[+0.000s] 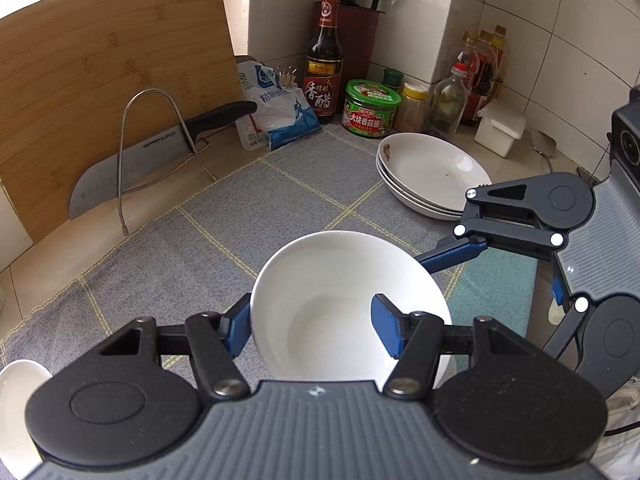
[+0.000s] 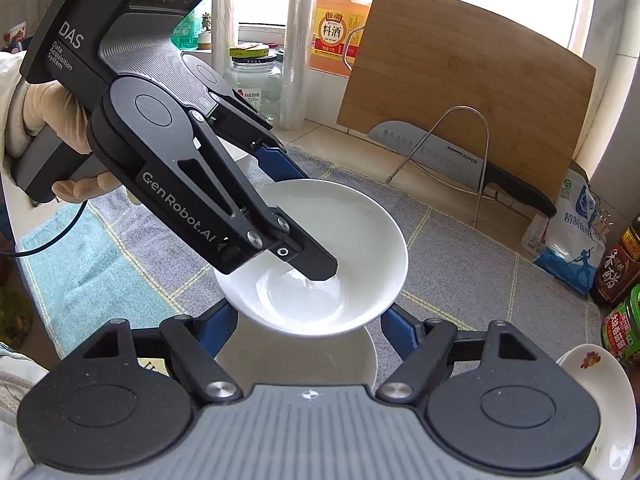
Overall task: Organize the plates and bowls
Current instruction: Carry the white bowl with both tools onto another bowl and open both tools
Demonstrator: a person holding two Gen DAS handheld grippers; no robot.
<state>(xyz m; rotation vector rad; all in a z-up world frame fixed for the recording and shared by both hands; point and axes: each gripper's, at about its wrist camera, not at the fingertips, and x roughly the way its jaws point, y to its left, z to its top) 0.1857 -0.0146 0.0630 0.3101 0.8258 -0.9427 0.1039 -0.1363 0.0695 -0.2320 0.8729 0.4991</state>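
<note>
A white bowl [image 1: 340, 304] sits tilted between the jaws of the left gripper [image 1: 312, 330], which clench its rim: one blue finger [image 1: 386, 330] lies inside the bowl and the other presses the outer wall. In the right wrist view the same bowl [image 2: 320, 256] hangs just ahead of the jaws of the right gripper [image 2: 308, 320], with the left gripper reaching into it from above, held by a gloved hand [image 2: 52, 120]. The right jaws close on a second white bowl [image 2: 296, 356], which lies directly under the first, one blue finger on each side of its rim. Beneath both bowls is a grey checked mat [image 1: 200, 208] spread on the desk [image 1: 168, 184]. Beyond the left jaws and to their right stands a stack of shallow white plates [image 1: 432, 176], near the right gripper's far finger. Farther off are a green tub [image 1: 370, 109], a dark vinegar bottle [image 1: 324, 60] and a salt bag [image 1: 276, 108]. To the left of the left jaws a cleaver [image 1: 132, 164] rests in a wire rack [image 1: 160, 148] against a bamboo cutting board [image 1: 100, 80].
</note>
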